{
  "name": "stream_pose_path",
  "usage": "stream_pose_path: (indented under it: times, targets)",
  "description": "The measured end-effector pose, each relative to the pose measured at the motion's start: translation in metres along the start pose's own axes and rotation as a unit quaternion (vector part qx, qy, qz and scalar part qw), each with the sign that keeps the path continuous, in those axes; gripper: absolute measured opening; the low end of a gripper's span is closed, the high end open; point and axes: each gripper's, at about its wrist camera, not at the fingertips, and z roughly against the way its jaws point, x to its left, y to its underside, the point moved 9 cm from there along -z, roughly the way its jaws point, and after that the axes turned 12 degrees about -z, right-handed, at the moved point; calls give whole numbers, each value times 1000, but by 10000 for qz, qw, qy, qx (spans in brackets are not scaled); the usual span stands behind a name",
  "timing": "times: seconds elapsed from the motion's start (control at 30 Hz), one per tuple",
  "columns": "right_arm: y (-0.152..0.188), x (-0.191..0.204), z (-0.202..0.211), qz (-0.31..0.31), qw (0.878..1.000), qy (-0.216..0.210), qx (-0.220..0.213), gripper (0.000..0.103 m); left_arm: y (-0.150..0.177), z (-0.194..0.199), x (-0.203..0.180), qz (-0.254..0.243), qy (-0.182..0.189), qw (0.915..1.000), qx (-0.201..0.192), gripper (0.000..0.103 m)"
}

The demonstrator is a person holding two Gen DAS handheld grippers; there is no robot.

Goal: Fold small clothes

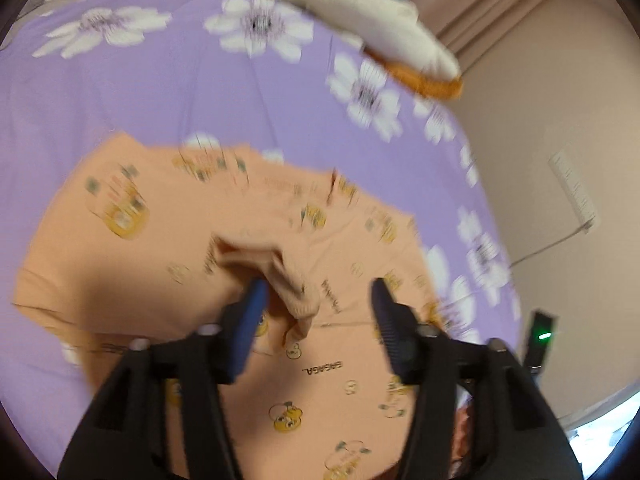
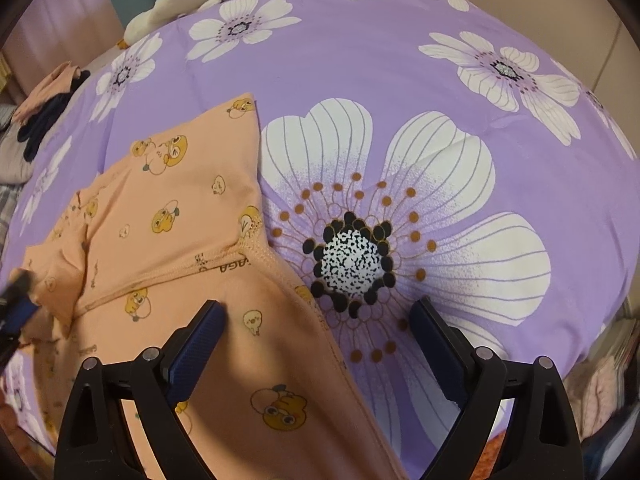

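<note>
Peach duck-print garment (image 1: 224,240) spread on a purple flowered bedsheet (image 1: 140,92), blurred in the left view. Left gripper (image 1: 318,292) spread wide above a bunched ribbed cuff (image 1: 288,276), gripping nothing. Right gripper (image 2: 320,312) wide apart too, straddling the garment's stitched edge (image 2: 332,344). White and orange plush (image 1: 376,36) at the bed's far edge; beige wall (image 1: 560,92) beyond.

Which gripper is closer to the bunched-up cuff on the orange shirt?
Left. The left gripper is open with the ribbed cuff between its fingers. The right gripper is open over the shirt's edge and the flowered bedsheet, farther away.
</note>
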Motion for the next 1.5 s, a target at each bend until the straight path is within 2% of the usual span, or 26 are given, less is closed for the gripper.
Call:
stream_pose_path:
  times: [0.03,0.1,0.23,0.33,0.63,0.7,0.77,0.87,1.0,1.03,1.1,1.23,1.3,1.37,1.5]
  targets:
    - [0,0,2,-44,10000,-23,11,93,-4,12,5,75,5,9999,-131,66]
    - [-1,-1,6,-144,9998,-97,28,93,-9,31,20,244,-138,9992,-295,68]
    - [-3,3,14,-109,9999,-89,-21,93,-7,59,64,407,-1036,9930,-400,68]
    - [-5,17,22,105,9998,-133,-119,93,2,71,90,556,-1450,9873,-340,66]
    - [2,101,41,1215,9900,-687,-214,93,27,84,122,721,-1810,9808,-64,64]
    - [11,125,41,1494,9846,-904,-123,93,28,85,125,749,-1822,9804,-42,64]
    - [22,148,40,1800,9773,-1114,-1,87,29,87,127,754,-1822,9804,-47,64]
    - [37,181,35,2263,9654,-1290,156,83,32,91,130,778,-1868,9793,-28,64]
    - [43,213,24,2714,9546,-1219,125,83,38,100,140,872,-1902,9778,-89,64]
    - [43,217,22,2780,9528,-1215,118,80,40,101,144,910,-1929,9770,-82,64]
    - [47,226,13,2941,9489,-1135,145,64,44,103,151,1004,-1963,9754,-53,64]
    - [42,231,-5,2910,9517,-946,242,14,45,107,156,1108,-1963,9742,-79,64]
    - [32,232,-3,2736,9573,-921,176,13,44,111,156,1108,-1953,9744,-127,64]
    - [16,236,16,2547,9586,-1269,26,12,42,113,156,1111,-1956,9742,-158,64]
    - [-20,235,51,2215,9617,-1574,-352,11,41,111,159,1104,-1977,9739,-146,64]
